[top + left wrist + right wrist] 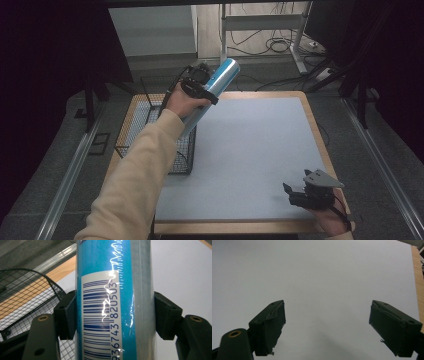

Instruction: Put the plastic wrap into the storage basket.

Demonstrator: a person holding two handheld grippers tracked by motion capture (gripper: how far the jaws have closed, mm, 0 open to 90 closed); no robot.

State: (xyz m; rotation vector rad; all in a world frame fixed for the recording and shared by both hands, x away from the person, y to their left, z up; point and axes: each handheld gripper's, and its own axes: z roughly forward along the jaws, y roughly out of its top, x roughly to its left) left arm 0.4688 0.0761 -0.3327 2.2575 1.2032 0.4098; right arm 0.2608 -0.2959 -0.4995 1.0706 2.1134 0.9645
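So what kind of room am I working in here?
Probably a lab or test bay: a matted table ringed by dark curtains, loose cables on the floor, and a desk frame behind.

Blue tube was wrapped in glossy, crinkly plastic film, basket was black wire mesh, counter had matt white top, wood edge.

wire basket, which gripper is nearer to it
Left. The left gripper, shut on the blue tube, is above the wire basket at the table's left edge; the right gripper sits near the right front corner.
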